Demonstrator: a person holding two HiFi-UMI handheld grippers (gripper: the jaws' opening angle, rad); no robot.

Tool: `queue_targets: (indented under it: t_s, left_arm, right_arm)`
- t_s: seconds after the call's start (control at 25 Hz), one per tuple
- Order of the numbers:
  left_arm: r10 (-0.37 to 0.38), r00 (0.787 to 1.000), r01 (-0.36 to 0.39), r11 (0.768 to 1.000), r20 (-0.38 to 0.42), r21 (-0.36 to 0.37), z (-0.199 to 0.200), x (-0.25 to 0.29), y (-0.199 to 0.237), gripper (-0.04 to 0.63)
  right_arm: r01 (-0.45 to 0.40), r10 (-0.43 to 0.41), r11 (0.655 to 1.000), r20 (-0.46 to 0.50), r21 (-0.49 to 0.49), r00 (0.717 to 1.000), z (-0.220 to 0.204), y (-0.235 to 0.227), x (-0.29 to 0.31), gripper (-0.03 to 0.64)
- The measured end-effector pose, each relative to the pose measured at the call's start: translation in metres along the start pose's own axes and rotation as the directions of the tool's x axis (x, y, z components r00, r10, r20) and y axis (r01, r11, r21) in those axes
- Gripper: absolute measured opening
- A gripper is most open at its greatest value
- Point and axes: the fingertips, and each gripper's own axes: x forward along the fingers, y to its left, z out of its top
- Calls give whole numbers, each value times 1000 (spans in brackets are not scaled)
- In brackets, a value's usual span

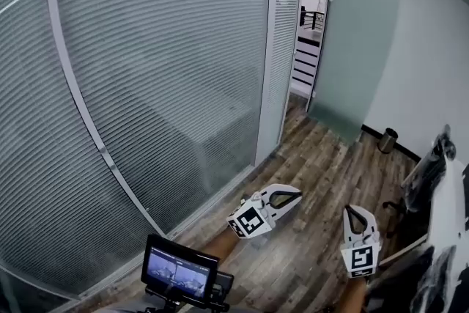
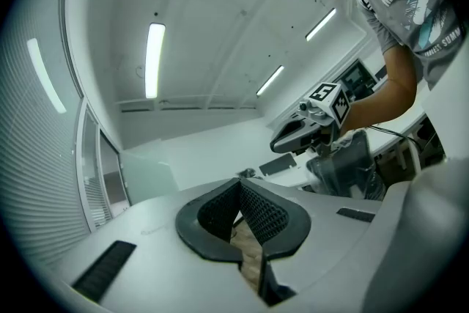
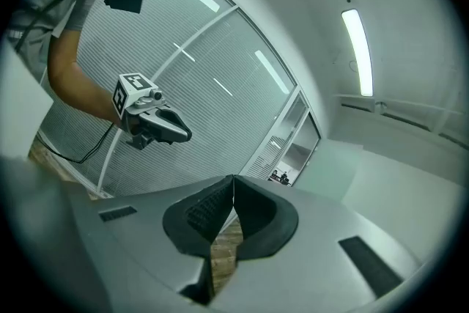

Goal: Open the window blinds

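Closest to me, at the bottom of the head view, a small screen (image 1: 179,269) sits on its mount. Just past it I hold both tools level over the wooden floor (image 1: 330,165). The left gripper (image 1: 297,194) has its fingers (image 2: 267,212) closed. In the left gripper view the dark ribbed pads meet at the tip, and only floor planks show through the slit beneath them. The right gripper (image 1: 350,210) is near it on my right, a gap apart. Its fingers (image 3: 198,210) are closed too, tip against tip, gripping nothing. Each gripper shows in the other's view, held out on a bare forearm with the marker cube at its back. The right gripper (image 2: 293,135) appears in front of a dark chair (image 2: 352,165), and the left gripper (image 3: 172,130) appears against the slats. On my far right is the edge of a white desk (image 1: 456,231). The window blinds (image 1: 161,48) fill the glass wall on my left, running from beside me toward the far end of the room. Their slats are turned flat and shut, and they hang well apart from both grippers, with neither touching them. Beyond the blinds an open doorway (image 1: 314,18) leads out beside a frosted glass panel (image 1: 355,48). A small dark bin (image 1: 387,140) stands on the floor at the foot of the far wall.
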Motion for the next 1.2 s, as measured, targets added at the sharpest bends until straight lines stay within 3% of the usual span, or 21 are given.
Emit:
queue_targets:
  t_s: [0.08, 0.24, 0.44, 0.64, 0.88, 1.2]
  left_arm:
    - [-10, 1000, 10, 1000, -3, -11, -9, -22, 3, 0]
    - [-7, 999, 7, 1000, 32, 1, -13, -51, 45, 0]
    - [31, 996, -29, 999, 82, -25, -8, -72, 74, 0]
    - [38, 996, -35, 999, 84, -38, -46, -21, 91, 0]
    - [35, 999, -35, 999, 14, -31, -76, 53, 113, 0]
    - [89, 994, -91, 995, -61, -33, -116, 167, 145, 0]
  right_arm:
    - [-7, 7, 1000, -26, 0, 1000, 6, 18, 7, 3]
    - [27, -29, 998, -50, -59, 998, 39, 13, 30, 3]
    - [77, -79, 996, -42, -37, 996, 72, 11, 33, 3]
    - [59, -61, 998, -38, -32, 997, 32, -18, 73, 3]
    - [43, -43, 999, 21, 2, 999, -15, -80, 113, 3]
    - [-16, 15, 1000, 48, 21, 999, -101, -169, 162, 3]
